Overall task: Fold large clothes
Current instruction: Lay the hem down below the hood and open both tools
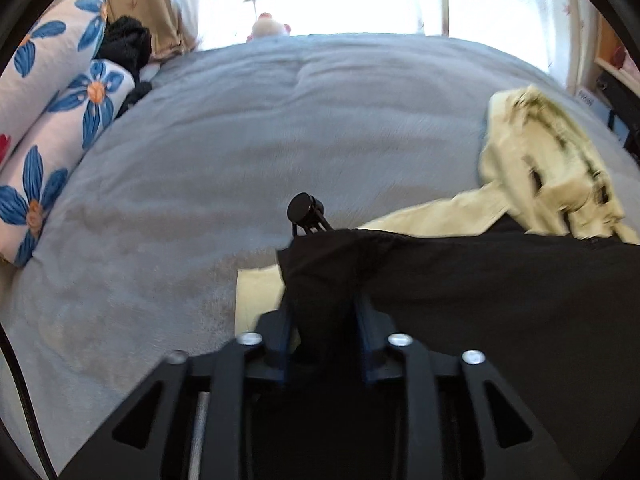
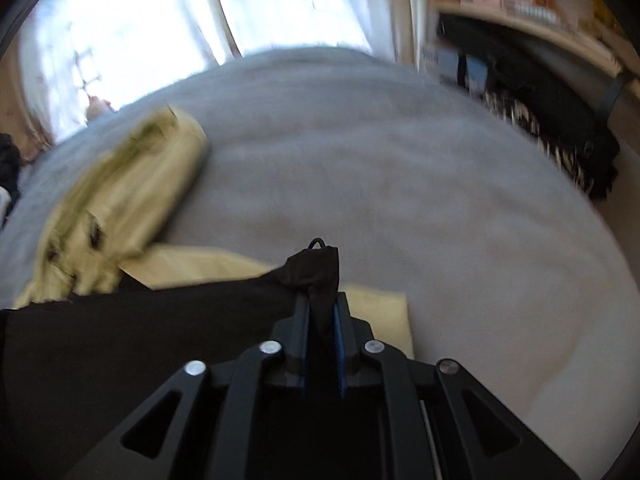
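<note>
Right now my left gripper [image 1: 324, 280] is closed on one bunched corner of the black garment [image 1: 500, 300], and my right gripper [image 2: 320, 292] is pinched tight on the other corner, so its edge hangs stretched between them above the grey bed [image 1: 240, 152]. It looks soft, limp and fairly light, likely to sag in the middle and slide if held loosely. Corners are the best hold. A cream garment [image 1: 540, 152] lies crumpled beyond and under it and could snag.
</note>
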{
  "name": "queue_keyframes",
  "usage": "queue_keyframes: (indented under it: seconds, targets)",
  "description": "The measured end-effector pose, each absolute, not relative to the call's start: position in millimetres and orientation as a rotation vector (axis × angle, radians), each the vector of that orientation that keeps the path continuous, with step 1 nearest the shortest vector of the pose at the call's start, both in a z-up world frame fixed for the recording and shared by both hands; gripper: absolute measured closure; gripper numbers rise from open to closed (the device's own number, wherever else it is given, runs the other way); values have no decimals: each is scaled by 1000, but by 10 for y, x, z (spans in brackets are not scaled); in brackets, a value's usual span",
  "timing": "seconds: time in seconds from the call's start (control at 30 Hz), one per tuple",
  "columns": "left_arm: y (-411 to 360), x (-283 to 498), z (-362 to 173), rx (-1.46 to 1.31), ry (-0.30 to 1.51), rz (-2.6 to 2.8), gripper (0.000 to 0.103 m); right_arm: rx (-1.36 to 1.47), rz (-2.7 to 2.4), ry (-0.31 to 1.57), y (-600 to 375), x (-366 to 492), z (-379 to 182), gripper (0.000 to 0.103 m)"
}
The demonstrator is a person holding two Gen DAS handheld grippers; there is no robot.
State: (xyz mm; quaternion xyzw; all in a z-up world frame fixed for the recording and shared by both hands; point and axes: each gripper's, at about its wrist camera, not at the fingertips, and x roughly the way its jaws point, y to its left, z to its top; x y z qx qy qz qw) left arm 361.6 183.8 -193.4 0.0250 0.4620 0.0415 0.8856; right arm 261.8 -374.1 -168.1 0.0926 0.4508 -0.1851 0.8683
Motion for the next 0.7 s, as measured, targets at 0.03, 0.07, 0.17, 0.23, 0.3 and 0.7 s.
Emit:
queue_keyframes:
  seconds: [0.03,0.07,0.17,0.23,0.3,0.7]
  targets:
    - [1882,3639,-1993,40,976,101,53,208,-391,968,-3777,2619,-1750,86]
    - [1919,3634,-2007,22,982,109,48,234,-389,972,-3826,2583,-1790,79]
    - [2138,3627,-1978,-95,991,122,40,278,-402,934,-3932,2450,-1671,71]
    - [2282,3575,-1897,-151,983,138,40,324,-389,890,-4001,2346,-1536,70]
    - [2377,3487,-1788,-172,947,157,40,351,-376,857,-4022,2252,-1406,70]
    - [1567,2826,-1676,-179,937,-64,47,226,11,962,-2328,2378,-1407,70]
